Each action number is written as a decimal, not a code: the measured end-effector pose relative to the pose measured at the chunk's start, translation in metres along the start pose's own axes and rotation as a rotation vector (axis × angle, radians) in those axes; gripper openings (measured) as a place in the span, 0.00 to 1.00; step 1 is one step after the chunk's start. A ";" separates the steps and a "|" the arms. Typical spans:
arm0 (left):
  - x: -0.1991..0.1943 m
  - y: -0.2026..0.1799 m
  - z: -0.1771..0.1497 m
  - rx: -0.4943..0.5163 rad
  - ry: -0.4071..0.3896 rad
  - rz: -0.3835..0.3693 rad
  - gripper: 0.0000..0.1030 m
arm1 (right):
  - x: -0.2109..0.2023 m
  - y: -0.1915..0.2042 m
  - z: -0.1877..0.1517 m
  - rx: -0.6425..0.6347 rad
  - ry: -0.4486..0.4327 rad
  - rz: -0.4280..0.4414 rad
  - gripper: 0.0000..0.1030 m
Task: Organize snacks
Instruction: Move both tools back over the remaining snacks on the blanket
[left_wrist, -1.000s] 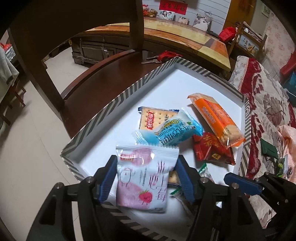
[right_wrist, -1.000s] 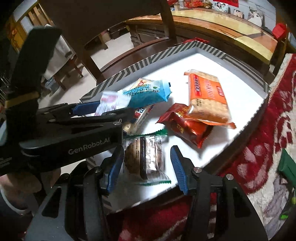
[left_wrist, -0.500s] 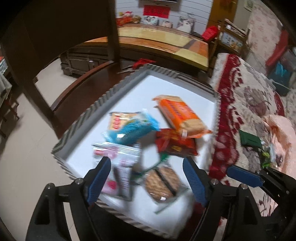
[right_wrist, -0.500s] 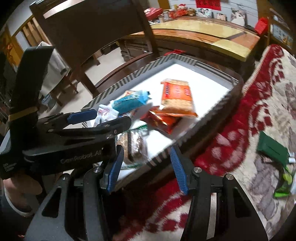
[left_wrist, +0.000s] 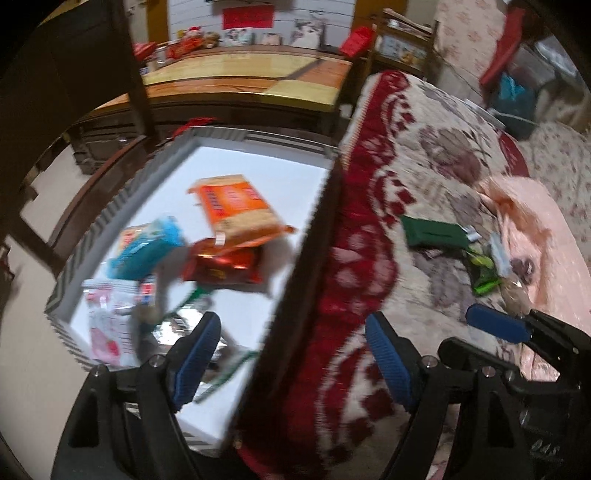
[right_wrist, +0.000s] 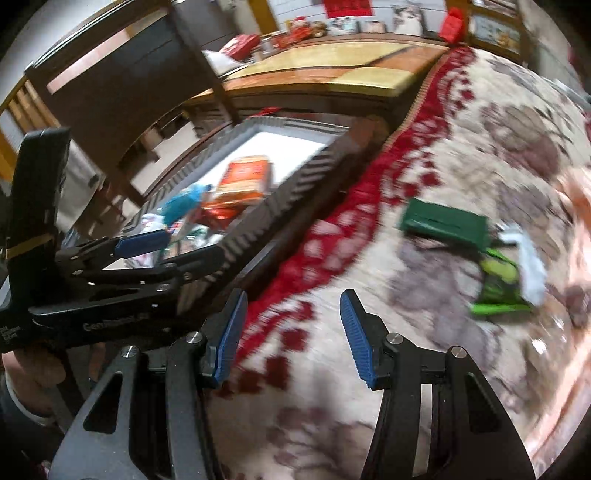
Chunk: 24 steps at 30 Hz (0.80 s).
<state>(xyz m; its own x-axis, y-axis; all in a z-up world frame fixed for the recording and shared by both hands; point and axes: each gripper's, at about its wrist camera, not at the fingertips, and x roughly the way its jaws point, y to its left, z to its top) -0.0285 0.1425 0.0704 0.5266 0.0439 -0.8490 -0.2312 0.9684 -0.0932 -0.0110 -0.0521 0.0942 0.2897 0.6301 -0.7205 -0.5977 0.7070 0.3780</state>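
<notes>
Snacks (left_wrist: 236, 206) lie in the tray (left_wrist: 258, 142); both hand-held grippers, left (left_wrist: 295, 354) and right (right_wrist: 291, 332), tilt downward, jaws apart, empty.

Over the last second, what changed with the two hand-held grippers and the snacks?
The left hand-held gripper let go of the pink packet, its jaws having just opened, and swung toward the blanket. The right hand-held gripper left the cookie pack and swung that way too. The orange pack stayed in the tray.

Glossy orange plastic cracker packet (left_wrist: 236, 210); shiny red foil pouch (left_wrist: 225, 264); matt white paper-lined striped cardboard tray (left_wrist: 273, 166); woven red-and-cream cloth cover (right_wrist: 424, 306); polished dark wooden chair (right_wrist: 122, 85).
</notes>
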 end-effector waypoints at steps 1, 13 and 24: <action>0.001 -0.006 0.000 0.009 0.004 -0.009 0.80 | -0.003 -0.008 -0.003 0.014 -0.002 -0.008 0.51; 0.023 -0.056 0.008 0.094 0.047 -0.090 0.80 | -0.031 -0.087 -0.044 0.180 -0.016 -0.084 0.51; 0.060 -0.108 0.042 0.363 0.086 -0.261 0.80 | -0.035 -0.121 -0.057 0.255 -0.016 -0.083 0.51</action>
<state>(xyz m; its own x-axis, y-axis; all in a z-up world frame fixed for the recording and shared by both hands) 0.0626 0.0513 0.0510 0.4555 -0.2192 -0.8628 0.2102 0.9683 -0.1350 0.0082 -0.1780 0.0404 0.3433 0.5698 -0.7466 -0.3642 0.8135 0.4534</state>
